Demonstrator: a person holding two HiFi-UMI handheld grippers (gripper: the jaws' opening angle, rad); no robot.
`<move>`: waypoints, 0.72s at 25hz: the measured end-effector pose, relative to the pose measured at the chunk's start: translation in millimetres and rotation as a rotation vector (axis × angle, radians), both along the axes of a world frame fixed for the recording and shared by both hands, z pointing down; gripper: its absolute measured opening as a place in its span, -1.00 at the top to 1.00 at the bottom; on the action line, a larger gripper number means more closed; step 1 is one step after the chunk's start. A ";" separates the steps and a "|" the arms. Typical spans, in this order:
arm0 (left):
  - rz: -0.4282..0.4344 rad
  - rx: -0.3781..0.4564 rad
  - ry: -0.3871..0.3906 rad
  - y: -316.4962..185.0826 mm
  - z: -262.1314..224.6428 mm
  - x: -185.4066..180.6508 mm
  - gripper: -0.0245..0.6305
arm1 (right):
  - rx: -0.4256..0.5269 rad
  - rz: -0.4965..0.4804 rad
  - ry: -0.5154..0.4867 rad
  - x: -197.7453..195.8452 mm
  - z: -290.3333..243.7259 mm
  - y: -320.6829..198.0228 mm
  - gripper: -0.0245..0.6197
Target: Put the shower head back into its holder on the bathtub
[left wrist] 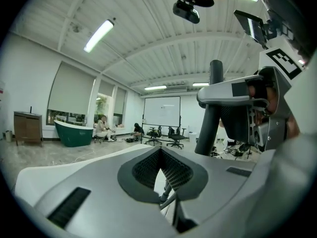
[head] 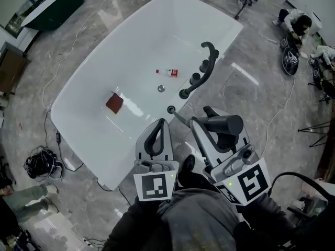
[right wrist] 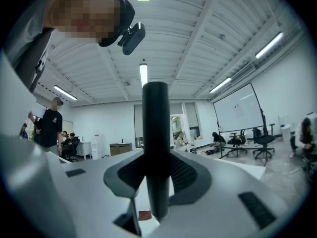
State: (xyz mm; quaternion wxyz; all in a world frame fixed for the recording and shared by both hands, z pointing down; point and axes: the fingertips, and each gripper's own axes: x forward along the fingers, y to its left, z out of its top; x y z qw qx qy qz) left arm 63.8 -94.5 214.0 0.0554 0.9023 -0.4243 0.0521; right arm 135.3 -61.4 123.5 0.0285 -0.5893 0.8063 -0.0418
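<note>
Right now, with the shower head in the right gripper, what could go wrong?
The hose runs from the holder between both grippers and may snag the left gripper. The right gripper pinches the round shower head at one spot, so it could swivel. The black faucet nearby could be bumped.

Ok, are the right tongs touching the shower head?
Touching: the right gripper view shows the right tongs clamped on the shower head, pads pressing both its sides.

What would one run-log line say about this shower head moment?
right gripper: jaws shut on shower head | left gripper: jaws shut, empty | holder on bathtub rim: not yet filled
</note>
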 end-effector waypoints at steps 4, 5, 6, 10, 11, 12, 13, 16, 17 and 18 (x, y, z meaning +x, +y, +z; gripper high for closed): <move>0.011 -0.009 0.014 -19.6 2.7 -3.0 0.92 | -0.021 0.012 0.018 -4.5 4.6 -15.9 0.52; 0.015 -0.011 0.015 -24.4 2.6 -4.0 0.92 | -0.026 0.014 0.022 -6.0 5.0 -19.6 0.52; 0.020 -0.013 0.017 -28.8 2.6 -4.8 0.92 | -0.030 0.015 0.025 -7.7 5.1 -23.1 0.52; 0.046 -0.021 0.023 -42.2 6.7 -6.2 0.92 | -0.043 0.028 0.033 -12.8 8.9 -35.1 0.52; 0.053 -0.025 0.025 -45.3 8.4 -6.4 0.92 | -0.048 0.034 0.036 -13.5 10.2 -38.5 0.52; 0.059 -0.031 0.027 -48.4 10.0 -6.8 0.92 | -0.054 0.039 0.039 -14.4 11.2 -42.2 0.52; 0.065 -0.036 0.029 -51.8 11.6 -7.2 0.92 | -0.058 0.044 0.041 -15.4 11.9 -46.2 0.52; 0.082 -0.047 0.038 -62.1 16.5 -8.8 0.92 | -0.062 0.056 0.048 -19.8 14.0 -58.7 0.52; 0.086 -0.049 0.040 -65.0 18.5 -9.6 0.92 | -0.062 0.058 0.050 -21.9 15.2 -62.1 0.52; 0.089 -0.050 0.042 -67.6 20.7 -10.5 0.92 | -0.062 0.059 0.051 -24.1 16.8 -65.0 0.52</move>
